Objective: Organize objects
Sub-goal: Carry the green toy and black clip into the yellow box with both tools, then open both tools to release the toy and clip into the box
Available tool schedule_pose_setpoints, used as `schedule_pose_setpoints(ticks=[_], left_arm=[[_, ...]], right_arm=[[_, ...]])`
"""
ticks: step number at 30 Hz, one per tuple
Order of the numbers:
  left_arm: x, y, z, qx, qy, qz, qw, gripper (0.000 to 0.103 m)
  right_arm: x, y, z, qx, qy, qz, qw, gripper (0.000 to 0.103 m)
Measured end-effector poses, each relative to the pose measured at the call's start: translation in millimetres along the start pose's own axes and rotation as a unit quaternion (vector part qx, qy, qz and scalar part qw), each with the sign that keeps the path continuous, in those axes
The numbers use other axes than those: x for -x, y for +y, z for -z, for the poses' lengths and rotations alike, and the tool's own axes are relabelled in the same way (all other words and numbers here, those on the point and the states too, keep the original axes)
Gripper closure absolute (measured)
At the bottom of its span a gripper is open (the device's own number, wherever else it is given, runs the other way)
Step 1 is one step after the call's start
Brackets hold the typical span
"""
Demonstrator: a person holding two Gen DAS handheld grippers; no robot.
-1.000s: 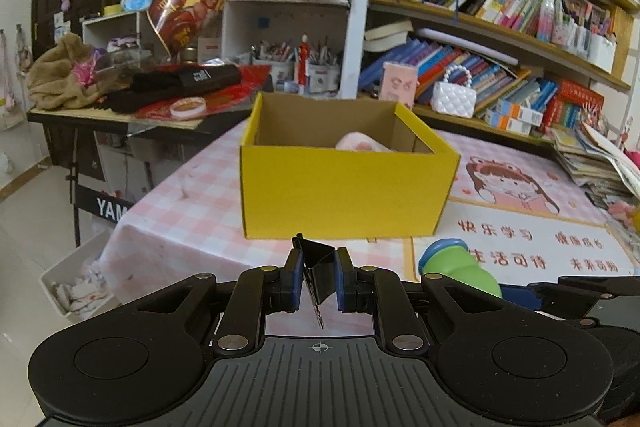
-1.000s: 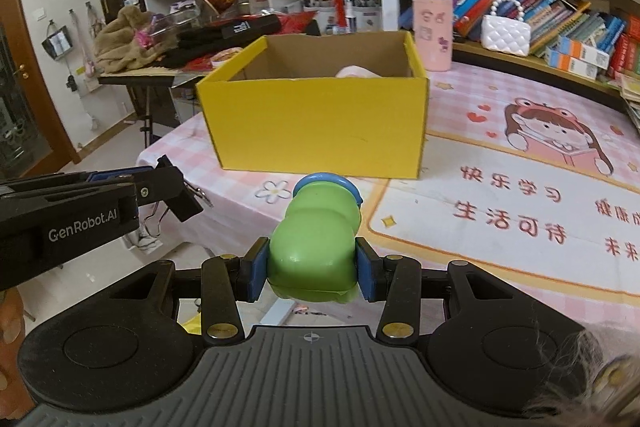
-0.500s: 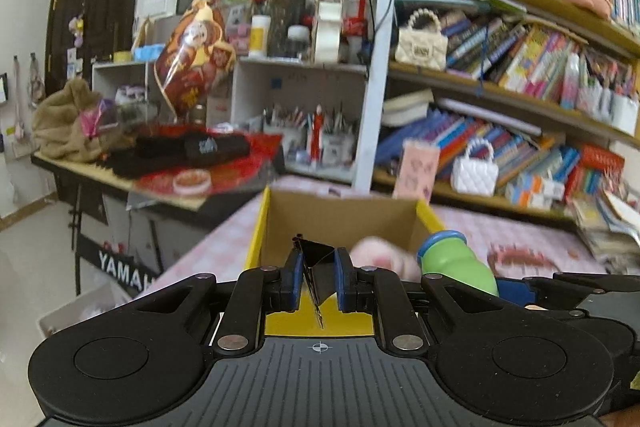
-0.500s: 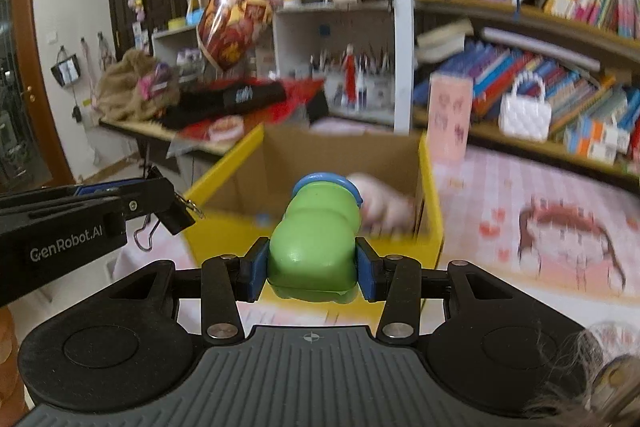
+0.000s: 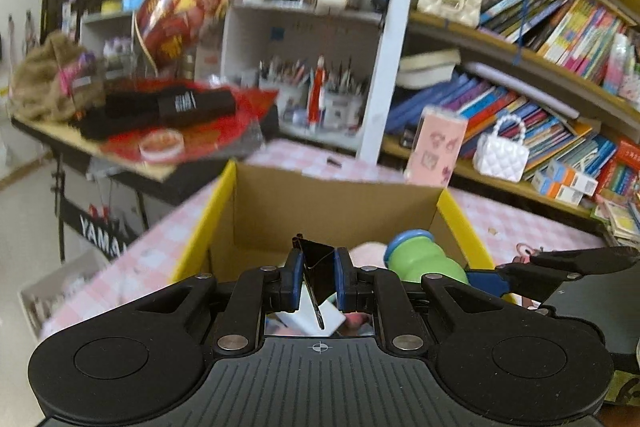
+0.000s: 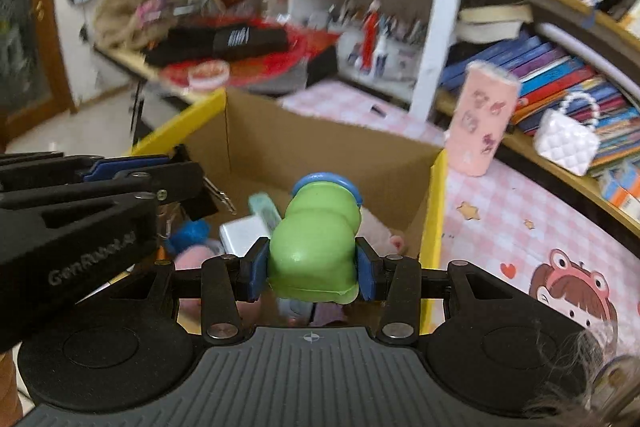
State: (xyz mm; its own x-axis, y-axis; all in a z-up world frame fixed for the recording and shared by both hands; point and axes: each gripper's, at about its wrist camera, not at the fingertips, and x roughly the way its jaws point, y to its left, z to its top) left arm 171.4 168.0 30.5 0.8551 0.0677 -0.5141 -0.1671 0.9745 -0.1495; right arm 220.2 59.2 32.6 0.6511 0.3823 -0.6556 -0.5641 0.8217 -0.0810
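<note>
Green bottle [image 6: 316, 239] clamped between right fingers [image 6: 365, 275].

green bottle [image 6: 314, 247], blue cap, over box | black binder clip [image 5: 318, 267], over box | yellow box [image 6: 434, 211], open, partly filled

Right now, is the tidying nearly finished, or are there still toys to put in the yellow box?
Partly done: the yellow box already holds a pink plush toy and other bits. In hand: the right gripper grips a green toy, the left gripper a black binder clip, both above the box. Left: dropping them in.
</note>
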Motion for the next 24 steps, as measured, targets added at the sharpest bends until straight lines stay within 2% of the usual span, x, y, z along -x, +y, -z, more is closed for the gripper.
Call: schedule_pose_setpoints(ticks=[3,6,12,14,16,21,24], left_arm=[[-14.5,-0.8,2.2,0.004,0.025,0.003,0.9997,0.088],[-27.5,1.1,4.4,0.017,0.059,0.022,0.9979,0.088],[-38.3,6.8,6.5,0.037,0.094,0.047,0.9938,0.088],[-31.1,3.4,5.6,0.023,0.075,0.056,0.9954,0.087],[-21.1,-2.2,2.3,0.01,0.053,0.065,0.9964,0.083],[20.3,-12.5,-5.9,-0.008,-0.024,0.088,0.9958,0.056],[48.9,-16.6,-10.7,-0.019,-0.063,0.09,0.9938,0.049]], right_arm=[[-15.9,-2.4,-1.0,0.022,0.031,-0.016,0.999,0.062],[-25.6,-3.2,1.1,0.039,0.051,-0.023,0.998,0.061],[-29.4,-6.2,1.6,0.041,0.056,-0.036,0.997,0.06],[-27.1,-7.3,1.9,0.036,0.049,-0.033,0.998,0.059],[-16.5,-8.8,3.3,0.031,0.02,-0.029,0.999,0.057],[28.1,-11.5,9.2,0.0,-0.05,-0.005,0.999,0.053],[56.2,-12.8,15.8,-0.024,-0.08,0.018,0.996,0.051]])
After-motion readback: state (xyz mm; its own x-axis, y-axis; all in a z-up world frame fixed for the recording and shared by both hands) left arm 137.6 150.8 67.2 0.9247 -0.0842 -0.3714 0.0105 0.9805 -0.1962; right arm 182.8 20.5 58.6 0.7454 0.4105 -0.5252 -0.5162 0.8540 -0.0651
